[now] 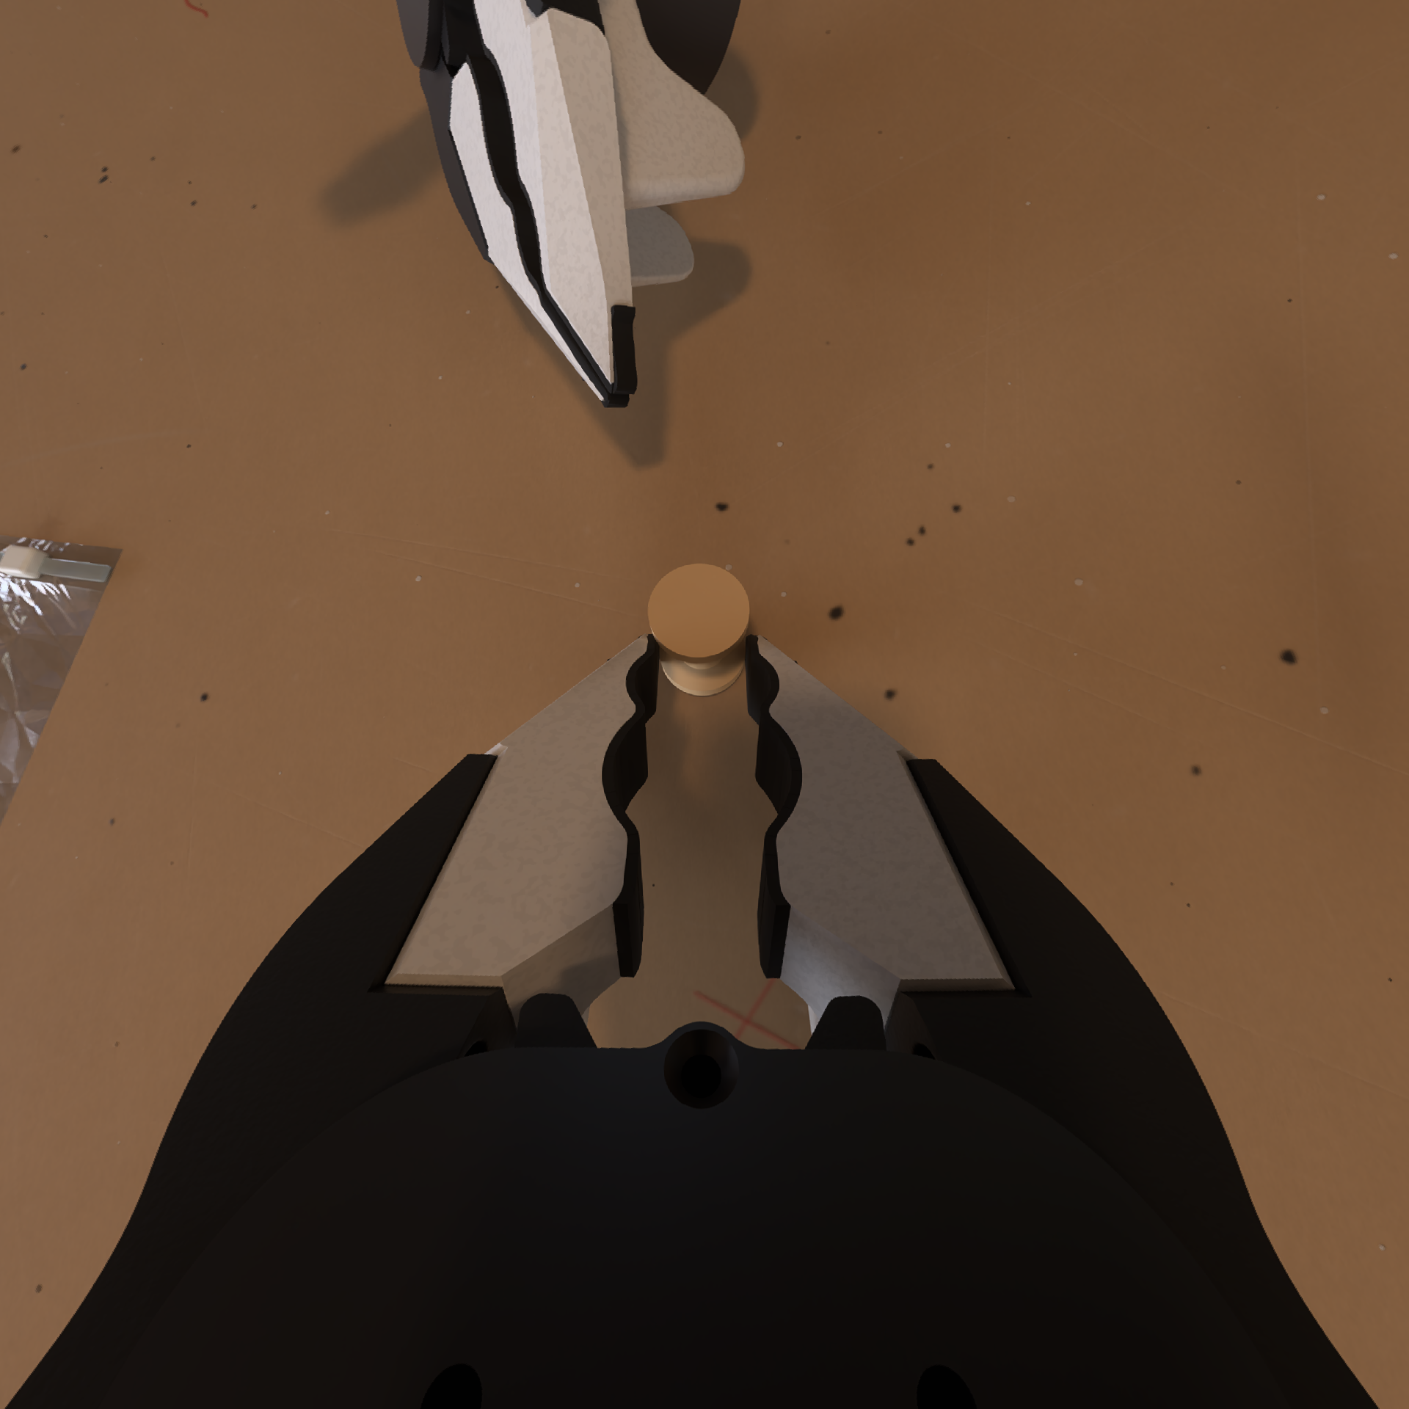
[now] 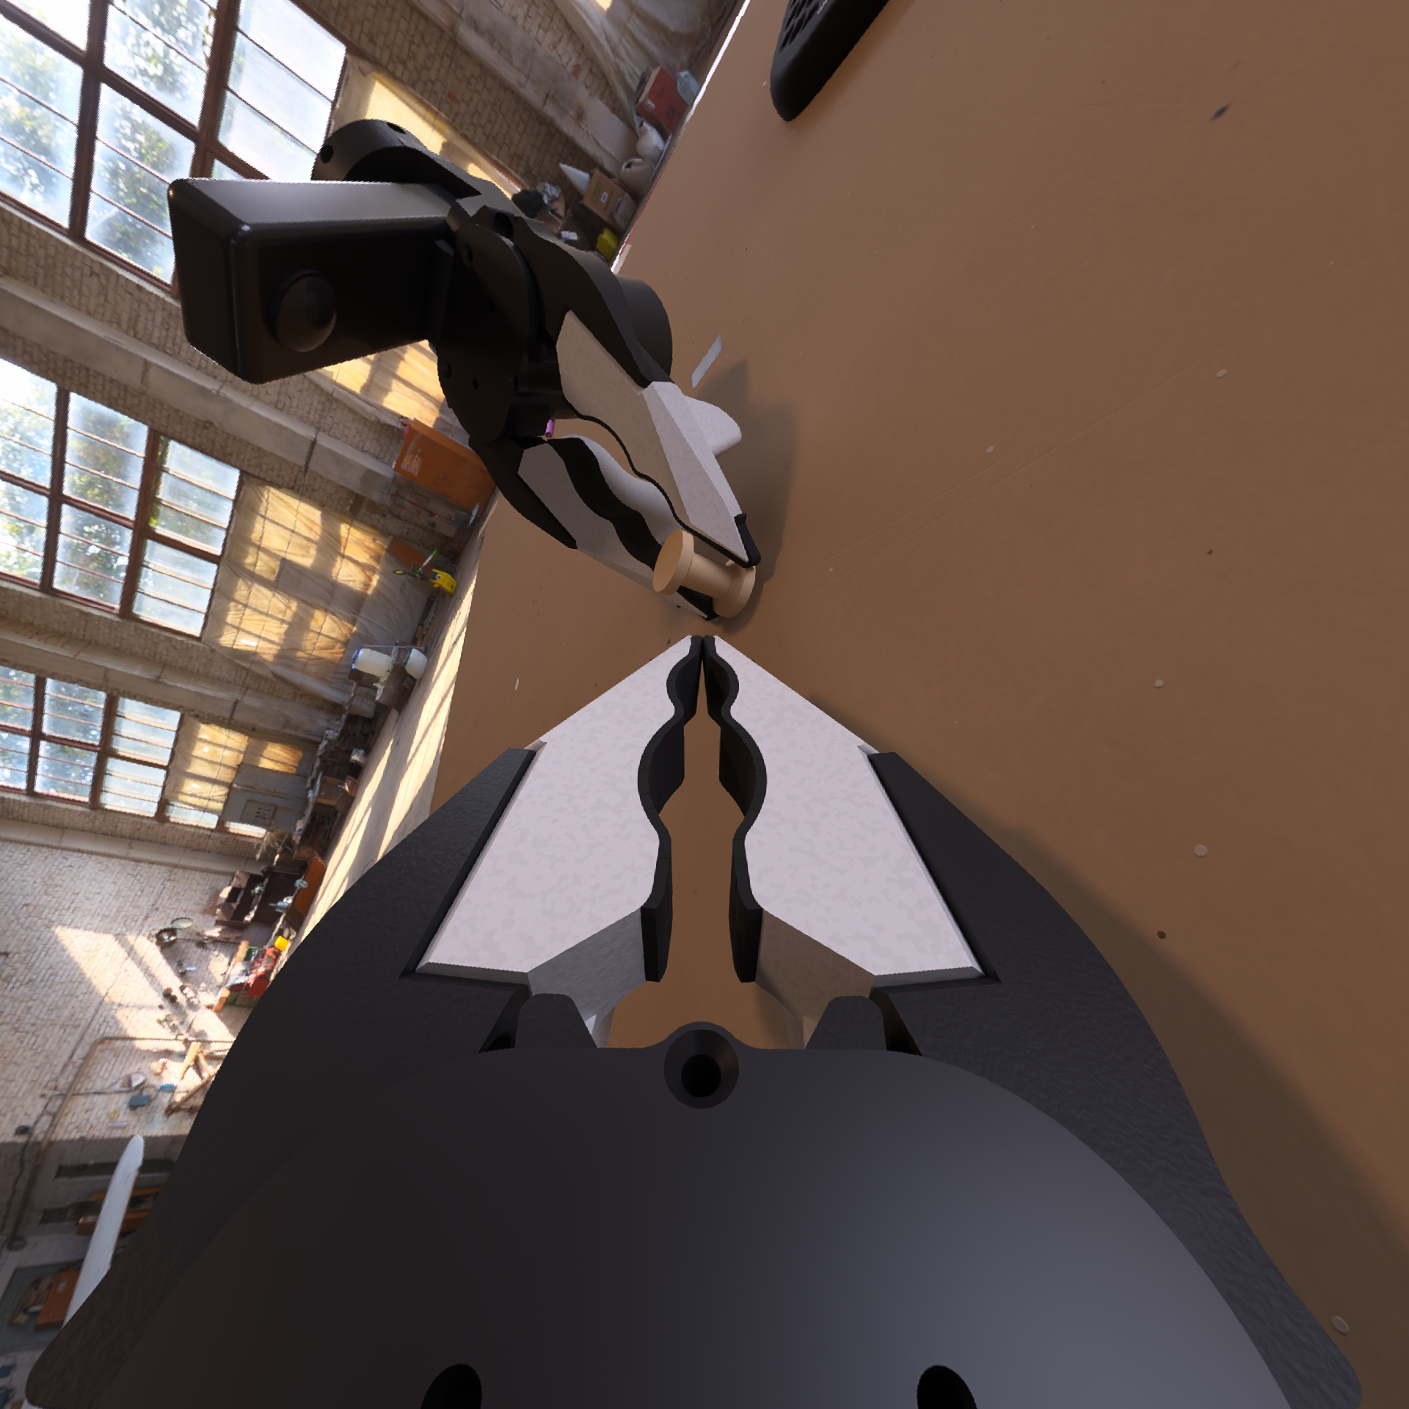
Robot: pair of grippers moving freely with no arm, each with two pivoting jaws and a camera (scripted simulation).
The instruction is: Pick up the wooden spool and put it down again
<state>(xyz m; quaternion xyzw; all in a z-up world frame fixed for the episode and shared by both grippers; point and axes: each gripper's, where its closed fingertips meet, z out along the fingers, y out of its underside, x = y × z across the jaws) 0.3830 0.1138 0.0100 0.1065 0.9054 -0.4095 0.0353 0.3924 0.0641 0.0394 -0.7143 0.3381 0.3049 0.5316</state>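
Left tongs narrowed around wooden spool, tips at lower flange; contact likely, grip unconfirmed. Spool upright on brown surface. Right tongs closed, empty, tips near spool. Risk: grip low on flange, spool may pivot or slip on lift; right tongs near enough to bump it.

Your left gripper has a broad matte-black body with one round screw recess at centre; its speckled off-white wedge fingers carry wavy black inner pads. Your right gripper matches: black textured shell, white wedges, scalloped black pads.
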